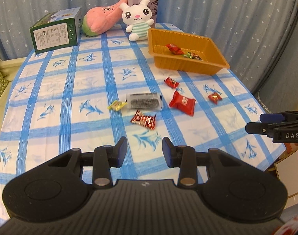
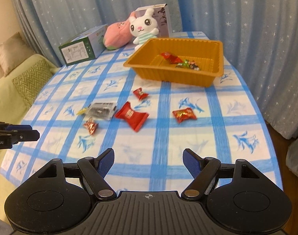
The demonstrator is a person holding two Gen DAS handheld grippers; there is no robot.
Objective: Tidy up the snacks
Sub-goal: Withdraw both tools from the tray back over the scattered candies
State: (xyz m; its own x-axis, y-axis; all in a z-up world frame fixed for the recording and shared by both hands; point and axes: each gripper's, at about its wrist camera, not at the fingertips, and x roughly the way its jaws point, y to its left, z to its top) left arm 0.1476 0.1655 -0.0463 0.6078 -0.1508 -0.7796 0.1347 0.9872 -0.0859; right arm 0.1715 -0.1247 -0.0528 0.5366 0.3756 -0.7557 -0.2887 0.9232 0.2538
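The orange plastic tray [image 1: 190, 66] sits on the blue-checked tablecloth [image 1: 70, 90] toward two o'clock in the left wrist view. It holds a red-wrapped candy [image 1: 174, 49] and a couple of mixed green and dark wrapped sweets [image 1: 194, 55] just beside it on the tray floor.

On the cloth in front of the tray lie the loose snacks. A small red candy [image 1: 171, 82] lies nearest the tray's front wall, and a larger red pillow packet [image 1: 182, 102] at five o'clock from it. A small red and gold candy [image 1: 215, 98] lies apart at three o'clock from the packet. At nine o'clock from the packet lies a clear packet with dark contents [image 1: 144, 100], with a yellow candy [image 1: 117, 105] just beside its left end. A red and silver twist-wrapped candy [image 1: 143, 119] lies at six o'clock from the clear packet.

The left gripper [image 1: 144, 149] hovers over the near cloth with its blue-padded jaws apart and nothing between them. The right gripper [image 2: 148, 161] hovers likewise, its jaws spread wider and empty.

At the far table edge stand a white plush rabbit [image 1: 138, 17], a pink plush [image 1: 102, 19] at its nine o'clock, a green carton [image 1: 56, 31] lying further left, and a grey box [image 1: 153, 5] behind the rabbit. A starred blue curtain [image 1: 227, 9] hangs behind.
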